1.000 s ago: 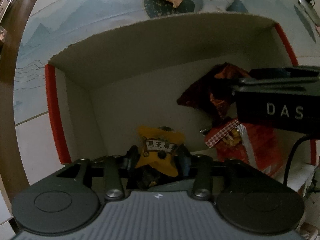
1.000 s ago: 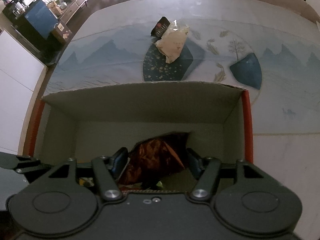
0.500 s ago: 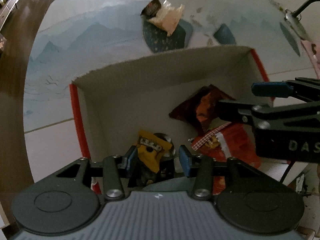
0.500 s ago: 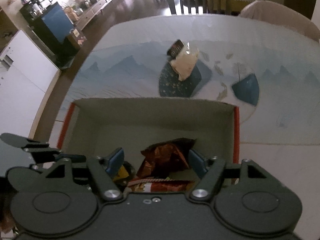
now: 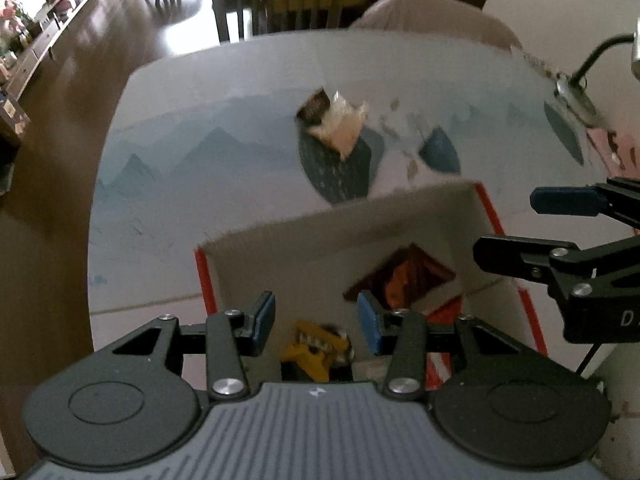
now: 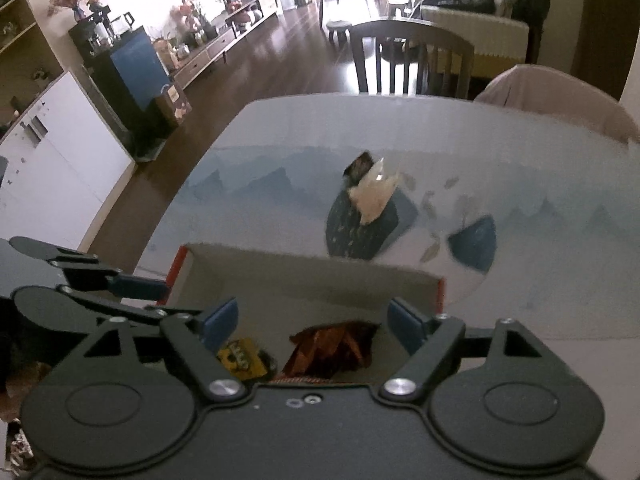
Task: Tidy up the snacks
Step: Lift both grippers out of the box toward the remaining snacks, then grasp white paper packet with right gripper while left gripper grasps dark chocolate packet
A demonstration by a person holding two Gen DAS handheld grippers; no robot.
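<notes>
Jaws of both the left gripper (image 5: 316, 322) and right gripper (image 6: 312, 322) stand wide and empty above the box (image 5: 320, 240); a pale snack packet (image 6: 374, 194) lies on the bench (image 6: 280, 152) beyond the box

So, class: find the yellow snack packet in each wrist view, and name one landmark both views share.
Left wrist: the yellow packet lies low in the centre, inside the box, between the left gripper fingers.
Right wrist: the yellow packet lies low and left of centre, inside the box.
Shared landmark: the pale packet on the table beyond the box.
</notes>
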